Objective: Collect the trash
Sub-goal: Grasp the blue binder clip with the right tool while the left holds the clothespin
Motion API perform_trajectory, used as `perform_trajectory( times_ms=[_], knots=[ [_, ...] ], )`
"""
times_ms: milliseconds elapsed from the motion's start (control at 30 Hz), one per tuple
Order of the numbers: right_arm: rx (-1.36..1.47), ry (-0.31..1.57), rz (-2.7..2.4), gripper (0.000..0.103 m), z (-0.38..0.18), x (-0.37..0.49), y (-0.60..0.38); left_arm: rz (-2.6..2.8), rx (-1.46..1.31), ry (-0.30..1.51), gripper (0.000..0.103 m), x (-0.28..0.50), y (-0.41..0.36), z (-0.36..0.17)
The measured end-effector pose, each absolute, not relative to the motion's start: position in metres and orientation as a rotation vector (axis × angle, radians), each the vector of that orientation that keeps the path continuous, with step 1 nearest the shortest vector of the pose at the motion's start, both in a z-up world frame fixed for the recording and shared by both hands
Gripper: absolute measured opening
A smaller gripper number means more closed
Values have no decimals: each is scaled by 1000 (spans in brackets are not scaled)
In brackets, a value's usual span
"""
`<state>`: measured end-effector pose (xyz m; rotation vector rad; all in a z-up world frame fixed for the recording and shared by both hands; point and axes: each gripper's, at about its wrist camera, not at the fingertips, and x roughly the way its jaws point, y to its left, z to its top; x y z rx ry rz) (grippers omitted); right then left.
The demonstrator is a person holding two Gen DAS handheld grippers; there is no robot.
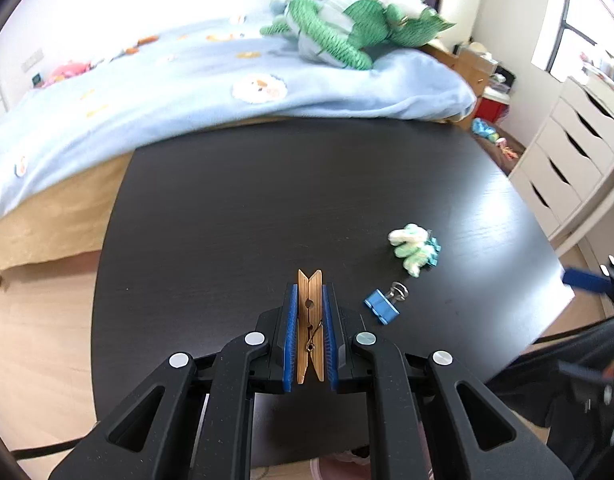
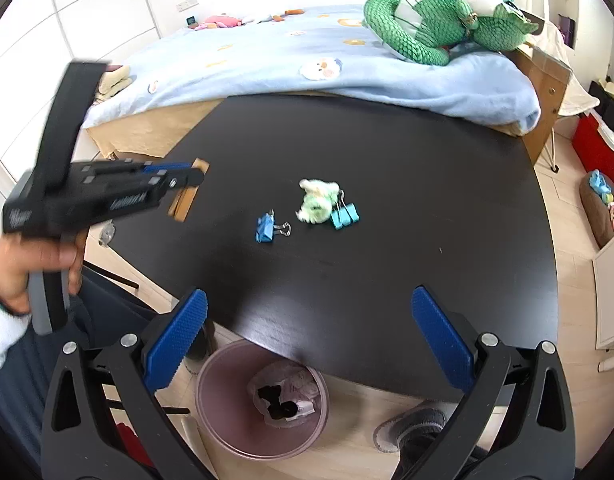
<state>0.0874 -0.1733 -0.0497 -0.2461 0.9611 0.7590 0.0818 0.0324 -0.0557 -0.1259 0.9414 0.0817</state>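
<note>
Binder clip (image 2: 267, 230) left of tissue wad (image 2: 317, 202)

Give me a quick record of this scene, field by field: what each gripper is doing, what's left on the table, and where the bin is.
left gripper: shut on wooden clothespin
right gripper: open, holding nothing
on black table: blue binder clip, teal binder clip, green-white crumpled wad
trash bin: on floor by table's near edge, already holds trash

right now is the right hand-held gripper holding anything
No, the right hand-held gripper stands wide open over the near edge of the black table, with nothing between its blue pads.
</note>
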Motion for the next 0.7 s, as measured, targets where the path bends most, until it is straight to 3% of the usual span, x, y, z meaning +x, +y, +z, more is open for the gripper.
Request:
perform_trajectory(
  times_ms=[333,600,633,700],
  knots=[
    [-344,945,796,100,-35,111,-130,57,-99,837,12,60,27,-41],
    [-423,1007,834,100,-58,123,-90,98,-102,832,12,53,39,-48],
    [-432,1013,837,97,-62,124,-86,107,-106,831,12,52,42,-48],
    [-443,1029,854,82,-68,125,-80,121,-108,829,12,49,46,-49]
  ],
)
